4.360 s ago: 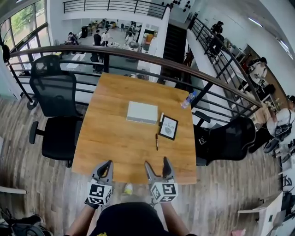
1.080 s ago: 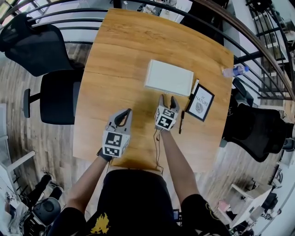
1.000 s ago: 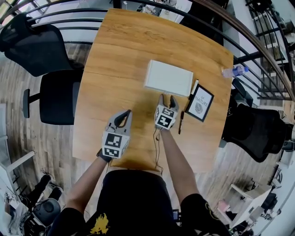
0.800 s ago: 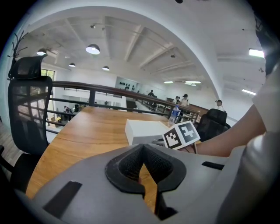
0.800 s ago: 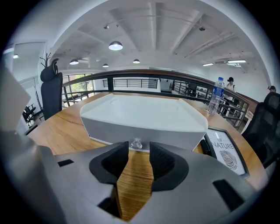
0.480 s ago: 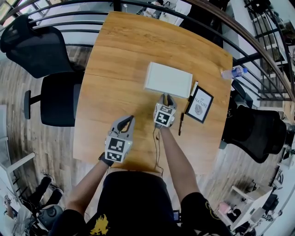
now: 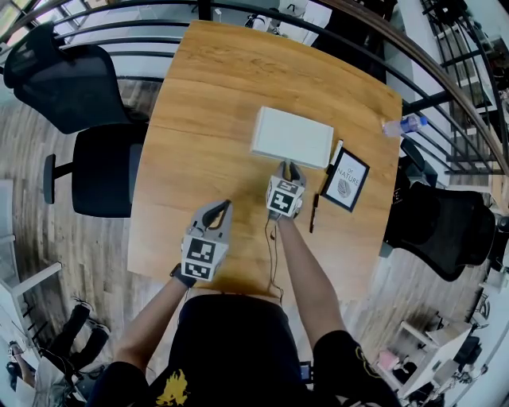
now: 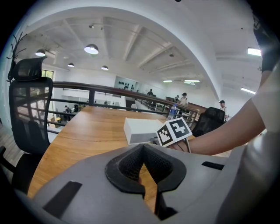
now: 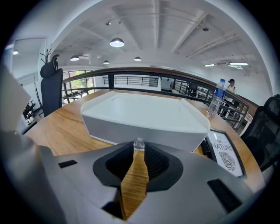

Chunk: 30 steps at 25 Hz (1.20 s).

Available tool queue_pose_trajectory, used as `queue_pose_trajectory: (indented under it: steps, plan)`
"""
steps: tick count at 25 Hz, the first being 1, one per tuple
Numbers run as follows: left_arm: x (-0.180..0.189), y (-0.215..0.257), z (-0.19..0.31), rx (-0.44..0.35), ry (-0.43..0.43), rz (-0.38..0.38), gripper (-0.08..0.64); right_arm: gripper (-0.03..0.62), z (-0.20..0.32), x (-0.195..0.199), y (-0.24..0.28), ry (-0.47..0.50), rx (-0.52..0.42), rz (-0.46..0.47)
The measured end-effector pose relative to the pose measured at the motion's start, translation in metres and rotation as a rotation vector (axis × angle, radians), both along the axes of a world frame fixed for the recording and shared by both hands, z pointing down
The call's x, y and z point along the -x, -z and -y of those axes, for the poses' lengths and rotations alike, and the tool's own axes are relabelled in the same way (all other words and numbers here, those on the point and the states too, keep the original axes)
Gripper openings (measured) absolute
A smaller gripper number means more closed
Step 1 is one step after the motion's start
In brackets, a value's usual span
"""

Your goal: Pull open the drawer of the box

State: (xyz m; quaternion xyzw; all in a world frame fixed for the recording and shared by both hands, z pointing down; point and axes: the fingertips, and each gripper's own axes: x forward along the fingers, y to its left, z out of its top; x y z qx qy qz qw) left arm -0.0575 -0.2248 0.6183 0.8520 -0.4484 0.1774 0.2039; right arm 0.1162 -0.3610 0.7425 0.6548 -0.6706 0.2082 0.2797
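Observation:
A flat white box (image 7: pixel 293 137) lies in the middle of the wooden table (image 7: pixel 199 119). In the right gripper view its grey drawer front (image 9: pixel 144 131) faces me, with a small clear knob (image 9: pixel 138 143) at the centre. My right gripper (image 7: pixel 291 166) is at that front. Its jaws are closing, with the knob between the fingertips (image 9: pixel 130 151) and the pads against it. My left gripper (image 7: pixel 225 204) hovers over bare table nearer the person, to the left of the right one. It is shut and holds nothing; its view shows the box (image 8: pixel 140 130) further off.
A framed picture (image 7: pixel 343 179) lies right of the box, with a white marker (image 7: pixel 335 153) and a dark pen (image 7: pixel 313 211) beside it. A water bottle (image 7: pixel 400 124) sits at the right table edge. Black office chairs (image 7: pixel 91 159) (image 7: pixel 441 222) flank the table; a railing (image 7: pixel 238 9) runs behind.
The right gripper has crept forward to the box front and its jaws have narrowed round the knob. The left gripper has drifted slightly back and to the right.

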Motion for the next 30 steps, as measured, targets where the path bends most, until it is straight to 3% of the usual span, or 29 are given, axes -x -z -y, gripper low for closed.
queue_pose_trajectory:
  steps: [30]
  plan:
    - [-0.005, 0.007, -0.014, -0.007, -0.019, -0.002, 0.017, 0.071, -0.027, 0.004, 0.001, 0.018, 0.027, -0.006]
